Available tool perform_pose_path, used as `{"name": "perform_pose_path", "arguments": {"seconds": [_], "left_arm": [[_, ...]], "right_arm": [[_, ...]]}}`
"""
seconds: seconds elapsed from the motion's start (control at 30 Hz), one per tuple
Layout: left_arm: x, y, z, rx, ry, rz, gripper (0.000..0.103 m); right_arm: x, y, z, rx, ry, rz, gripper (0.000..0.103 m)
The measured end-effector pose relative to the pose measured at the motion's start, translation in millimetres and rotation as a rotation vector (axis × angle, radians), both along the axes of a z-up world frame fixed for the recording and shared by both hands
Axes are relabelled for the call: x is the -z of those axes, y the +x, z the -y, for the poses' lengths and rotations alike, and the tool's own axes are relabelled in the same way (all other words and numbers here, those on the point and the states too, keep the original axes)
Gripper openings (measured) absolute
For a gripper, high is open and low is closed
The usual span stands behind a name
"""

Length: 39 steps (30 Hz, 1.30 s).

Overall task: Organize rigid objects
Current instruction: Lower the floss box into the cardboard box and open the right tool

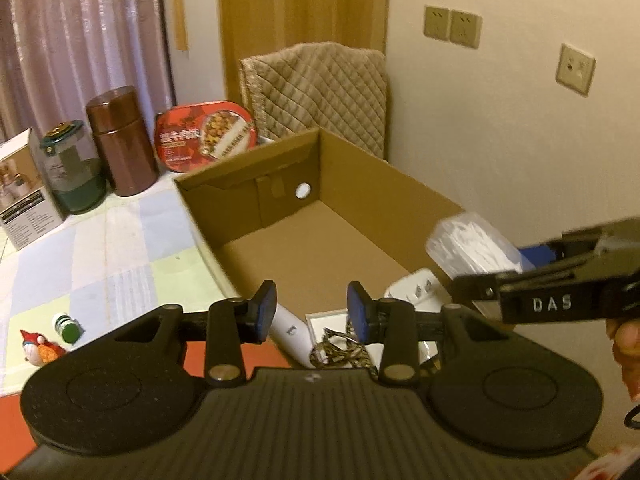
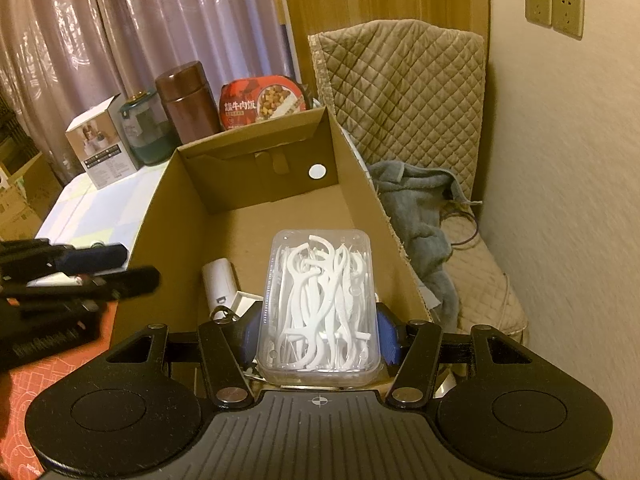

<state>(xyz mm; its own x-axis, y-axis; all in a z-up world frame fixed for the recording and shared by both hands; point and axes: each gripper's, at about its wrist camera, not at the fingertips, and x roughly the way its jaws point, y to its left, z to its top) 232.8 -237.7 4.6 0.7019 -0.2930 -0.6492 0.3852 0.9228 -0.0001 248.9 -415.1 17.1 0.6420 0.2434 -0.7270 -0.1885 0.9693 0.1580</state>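
1. Two blue pads of the right gripper (image 2: 319,338) are pressing the sides of a clear floss pick box (image 2: 319,304), holding it above the open cardboard box (image 2: 256,152).
2. The left gripper (image 1: 312,312) is hovering empty, its jaws at their narrowest with a gap showing between them.
3. Below, a white cylinder (image 1: 290,332) and a white adapter (image 1: 416,290) are lying inside the cardboard box.
4. A brown canister (image 1: 120,140) is standing on the table (image 1: 100,248) beyond.

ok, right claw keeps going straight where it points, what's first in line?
Probably the bare cardboard box floor. The right claw is shut on the floss pick case and angled down into the box; nothing shows ahead of the case, though depth is unclear.
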Motion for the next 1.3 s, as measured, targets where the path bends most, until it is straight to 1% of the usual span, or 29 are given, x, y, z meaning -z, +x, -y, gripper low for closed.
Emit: {"name": "perform_pose_path", "arguments": {"seconds": [0.23,0.5,0.9,0.97,1.03,1.13,1.3], "left_arm": [[-9,-1,-18,-0.04,-0.018,0.01,0.034],[-8,-7,-26,-0.051,-0.034,0.002,0.034],[-7,-13,-32,-0.062,-0.034,-0.005,0.034],[-8,-14,-33,-0.062,-0.037,-0.006,0.034],[-8,-15,-36,-0.065,-0.042,-0.006,0.034],[-10,-18,-41,-0.074,-0.047,-0.004,0.034],[-16,-24,-55,-0.095,-0.055,0.003,0.034]], "right_arm": [[-2,0,-5,-0.012,0.001,-0.002,0.054],[-2,2,-19,-0.042,0.001,-0.004,0.054],[0,2,-27,-0.047,0.0,-0.007,0.054],[0,3,-25,-0.04,0.007,-0.005,0.055],[-2,3,-25,-0.029,0.005,0.0,0.059],[-7,1,-24,-0.021,0.0,0.013,0.062],[-19,-5,-20,0.0,0.002,0.028,0.063]]}}
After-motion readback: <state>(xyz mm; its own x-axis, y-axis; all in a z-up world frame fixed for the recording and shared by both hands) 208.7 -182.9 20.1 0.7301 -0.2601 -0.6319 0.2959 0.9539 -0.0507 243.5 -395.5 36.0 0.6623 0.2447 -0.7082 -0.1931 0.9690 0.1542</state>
